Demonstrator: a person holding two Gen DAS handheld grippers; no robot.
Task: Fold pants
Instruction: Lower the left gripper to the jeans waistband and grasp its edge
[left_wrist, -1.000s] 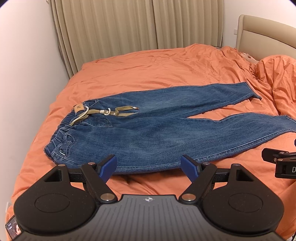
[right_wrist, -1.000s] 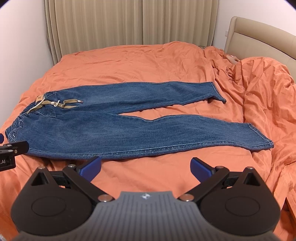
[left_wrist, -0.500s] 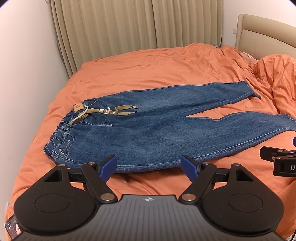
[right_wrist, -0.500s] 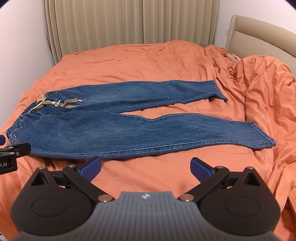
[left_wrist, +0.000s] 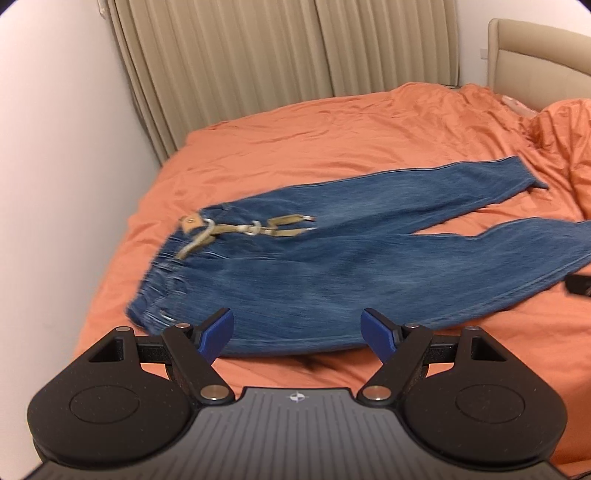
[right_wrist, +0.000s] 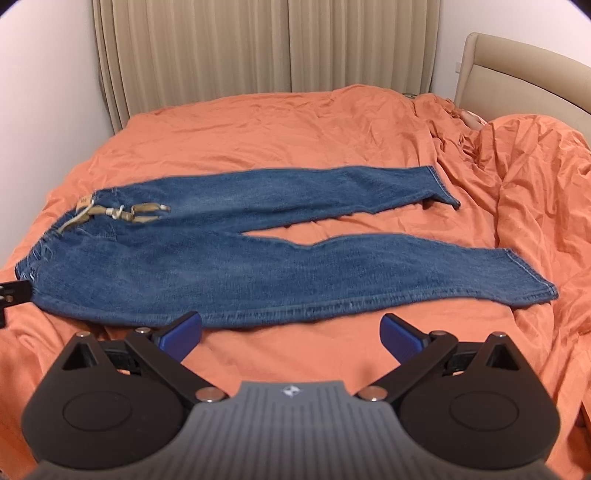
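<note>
A pair of blue denim jeans (right_wrist: 229, 266) lies flat and unfolded across the orange duvet (right_wrist: 295, 136) of a bed, waistband toward 9 o'clock and the two legs running out toward 3 o'clock. The legs part in a narrow V; the far leg ends in a cuff (right_wrist: 441, 188) at about 2 o'clock in the right wrist view, and the near leg's cuff (right_wrist: 532, 277) lies at 3 o'clock. A khaki drawstring (left_wrist: 255, 229) with a white knot rests on the denim just inside the waistband (left_wrist: 162, 280), beside a small tan label (left_wrist: 192, 221) (the left wrist view is motion-blurred, so its lettering cannot be read). The left claw (left_wrist: 297, 332) hangs over the near edge of the jeans close to the waist end, its blue pads (left_wrist: 216, 334) spread wide and holding nothing; whether they touch the cloth cannot be told. The right claw (right_wrist: 291, 336) is likewise wide apart and empty, over bare duvet just short of the near leg's hem seam. A black part of each device shows at the edge of the other's view. The duvet is bunched into a rumpled heap (right_wrist: 535, 177) at 2 o'clock, before a beige padded headboard (right_wrist: 517, 70). Beige pleated curtains (right_wrist: 258, 48) hang at 12 o'clock, with a white wall (left_wrist: 55, 147) at 9 o'clock.
</note>
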